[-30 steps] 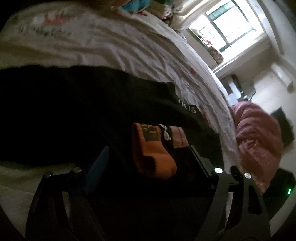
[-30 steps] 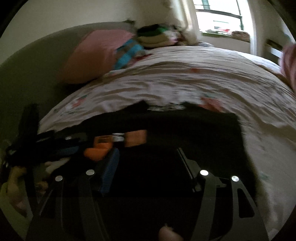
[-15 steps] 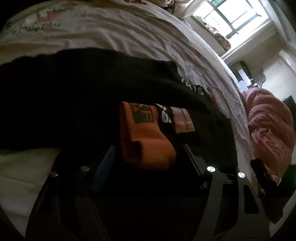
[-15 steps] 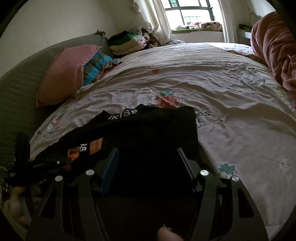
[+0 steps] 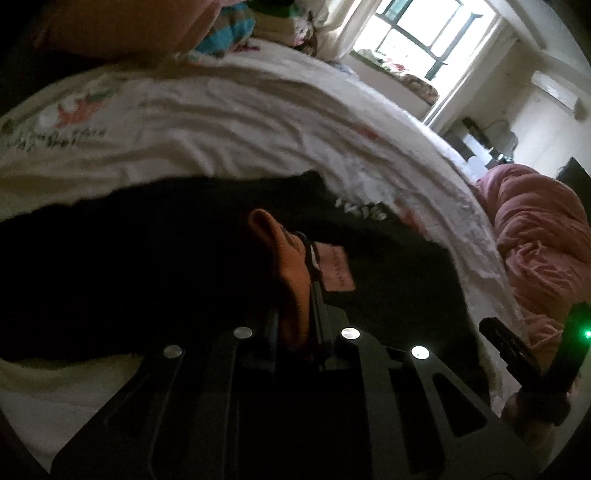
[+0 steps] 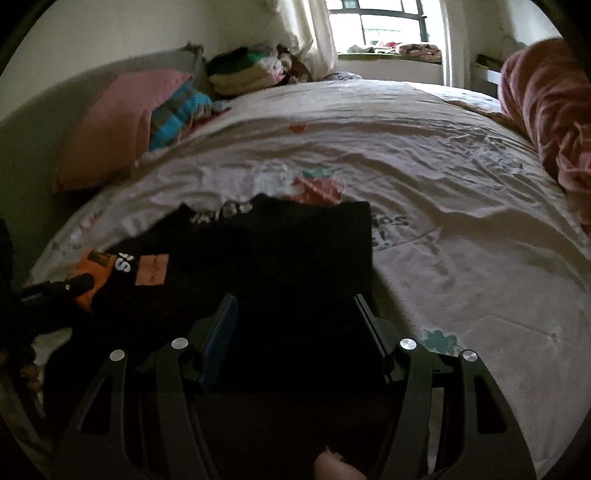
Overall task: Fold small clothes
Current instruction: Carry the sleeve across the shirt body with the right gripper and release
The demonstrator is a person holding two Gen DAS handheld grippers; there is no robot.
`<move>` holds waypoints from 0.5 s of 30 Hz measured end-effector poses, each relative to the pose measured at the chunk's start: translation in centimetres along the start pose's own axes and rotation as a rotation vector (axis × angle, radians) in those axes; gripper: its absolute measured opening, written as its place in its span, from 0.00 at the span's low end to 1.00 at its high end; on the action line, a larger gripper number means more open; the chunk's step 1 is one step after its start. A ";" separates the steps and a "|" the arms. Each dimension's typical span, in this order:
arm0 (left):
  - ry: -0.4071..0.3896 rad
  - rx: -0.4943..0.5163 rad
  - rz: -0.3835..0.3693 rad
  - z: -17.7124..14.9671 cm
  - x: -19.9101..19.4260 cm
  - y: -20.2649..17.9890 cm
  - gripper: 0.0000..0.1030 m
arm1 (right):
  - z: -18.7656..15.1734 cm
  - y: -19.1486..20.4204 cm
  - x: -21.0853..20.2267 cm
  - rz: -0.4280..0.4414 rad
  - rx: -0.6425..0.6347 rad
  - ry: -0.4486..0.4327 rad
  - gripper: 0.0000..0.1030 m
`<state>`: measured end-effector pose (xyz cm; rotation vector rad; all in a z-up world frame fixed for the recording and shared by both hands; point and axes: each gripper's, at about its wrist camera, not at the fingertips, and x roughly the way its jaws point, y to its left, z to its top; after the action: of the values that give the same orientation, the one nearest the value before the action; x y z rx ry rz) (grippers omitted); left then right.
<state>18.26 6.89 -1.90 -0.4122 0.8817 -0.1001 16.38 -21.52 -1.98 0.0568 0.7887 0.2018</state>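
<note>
A black garment with white lettering lies spread on the bed sheet. Its orange cuff stands pinched up on edge between the fingers of my left gripper, whose jaws are closing on it. In the right wrist view the same cuff shows at far left with the left gripper on it. My right gripper hovers low over the garment's near right part. Its jaws stand apart with only flat black cloth beneath them.
A pink pillow and a stack of folded clothes sit at the bed's far left. A bunched pink blanket lies along the right edge. Wrinkled printed sheet stretches beyond the garment toward the window.
The left jaws have come together on the orange cuff, which now stands squeezed on edge instead of lying flat. The right gripper has shifted across the garment, jaws unchanged.
</note>
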 end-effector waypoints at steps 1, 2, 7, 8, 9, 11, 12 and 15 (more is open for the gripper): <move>0.015 -0.001 0.015 -0.3 0.4 0.4 0.08 | -0.1 0.3 0.5 -0.006 -0.013 0.015 0.60; 0.031 0.002 0.028 -0.5 0.8 0.6 0.09 | -0.2 0.5 1.0 -0.013 -0.026 0.032 0.60; 0.031 0.005 0.064 -0.9 0.7 1.2 0.13 | -0.7 1.0 2.8 -0.031 -0.054 0.100 0.60; 0.030 0.010 0.070 -0.9 0.6 1.3 0.15 | -0.9 1.0 3.2 -0.038 -0.057 0.119 0.60; 0.035 0.014 0.083 -0.9 0.7 1.4 0.17 | -1.0 0.9 3.6 -0.045 -0.058 0.136 0.60; 0.063 0.017 0.111 -1.1 1.3 1.8 0.19 | -1.4 0.6 4.4 -0.054 -0.049 0.170 0.60; 0.074 0.013 0.116 -1.3 1.6 1.9 0.19 | -1.5 0.5 4.6 -0.051 -0.041 0.181 0.60; 0.085 0.022 0.127 -1.9 2.0 2.3 0.20 | -1.6 0.3 4.4 -0.046 -0.030 0.184 0.60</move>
<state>17.91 7.93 -5.31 -0.3329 0.9873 -0.0106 18.23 -20.36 -6.17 -0.0080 0.9697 0.1770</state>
